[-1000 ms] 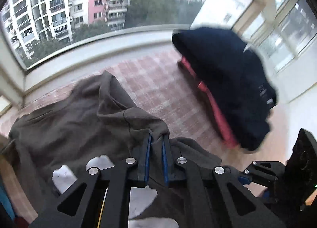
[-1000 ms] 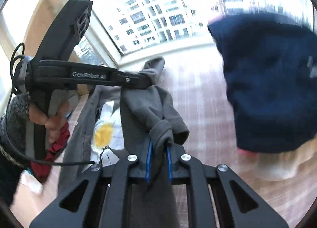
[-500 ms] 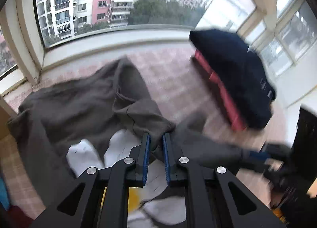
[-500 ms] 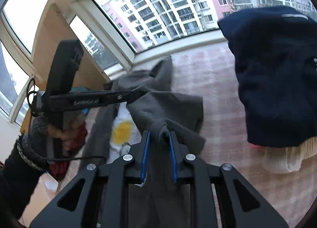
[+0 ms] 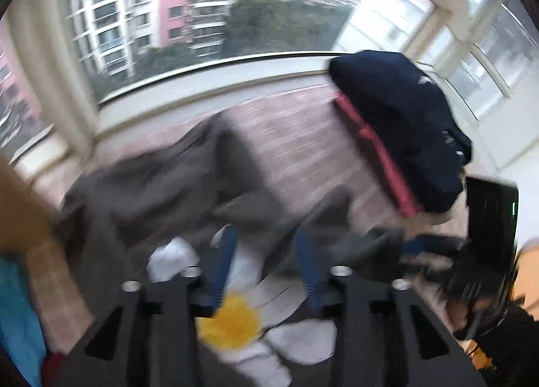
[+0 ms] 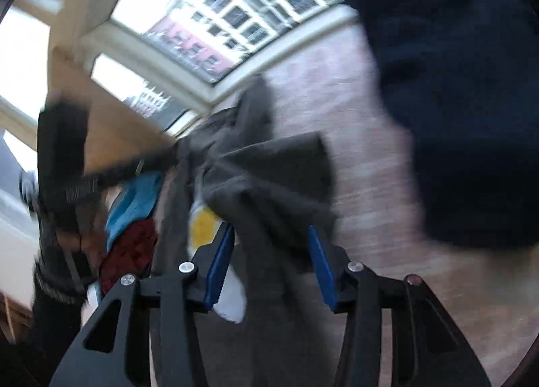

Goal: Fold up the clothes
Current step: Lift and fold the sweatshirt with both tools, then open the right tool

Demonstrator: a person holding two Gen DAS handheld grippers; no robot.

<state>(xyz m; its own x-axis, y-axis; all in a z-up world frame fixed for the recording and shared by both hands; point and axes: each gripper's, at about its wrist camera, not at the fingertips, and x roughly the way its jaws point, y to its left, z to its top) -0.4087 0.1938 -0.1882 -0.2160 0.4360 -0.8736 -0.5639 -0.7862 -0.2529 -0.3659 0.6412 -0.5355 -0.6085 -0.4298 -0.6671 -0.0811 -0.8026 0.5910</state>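
Left wrist view, heavily blurred: a pink checked worktop fills the middle of the frame below a wide window. A grey garment lies spread across the centre and lower left of that worktop, with a white and yellow flower print showing at lower centre. At upper right sits a stack of clothes topped by a dark navy garment, with a red layer along its left edge. A teal cloth shows at the lower left edge.

The left tongs at lower centre stand released, blue pads spread apart, with the flower print and grey cloth visible between them; nothing is pinched.

Right wrist view, also blurred: the navy garment fills the upper right. The grey garment runs from frame centre down to the bottom, over the checked worktop. The right tongs at lower centre are released, pads wide apart, a grey fold lying loose between them. Teal cloth and a dark red cloth lie at left centre, beside the left tongs' black body.
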